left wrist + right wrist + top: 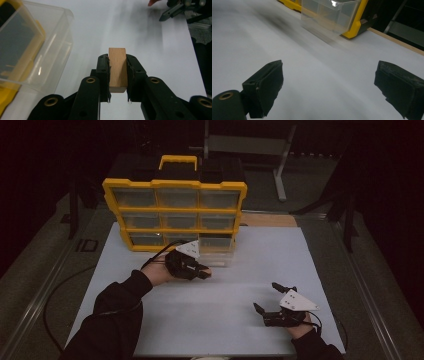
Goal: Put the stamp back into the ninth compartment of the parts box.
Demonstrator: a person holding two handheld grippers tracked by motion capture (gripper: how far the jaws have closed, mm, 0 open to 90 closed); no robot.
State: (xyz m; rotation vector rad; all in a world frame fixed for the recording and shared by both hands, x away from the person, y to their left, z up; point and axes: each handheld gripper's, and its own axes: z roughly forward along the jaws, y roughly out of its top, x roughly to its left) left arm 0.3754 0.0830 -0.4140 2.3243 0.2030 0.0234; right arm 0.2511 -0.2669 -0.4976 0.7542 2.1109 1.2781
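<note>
Jaws of the left gripper (117,75) clamp a wooden block (117,70) above the white bench (250,270); right gripper (272,299) jaws stand wide apart

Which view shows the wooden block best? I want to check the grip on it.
The left gripper view: the wooden block sits clamped between the left gripper's jaws, close up. In the high view the block is too small to make out at that gripper.
</note>
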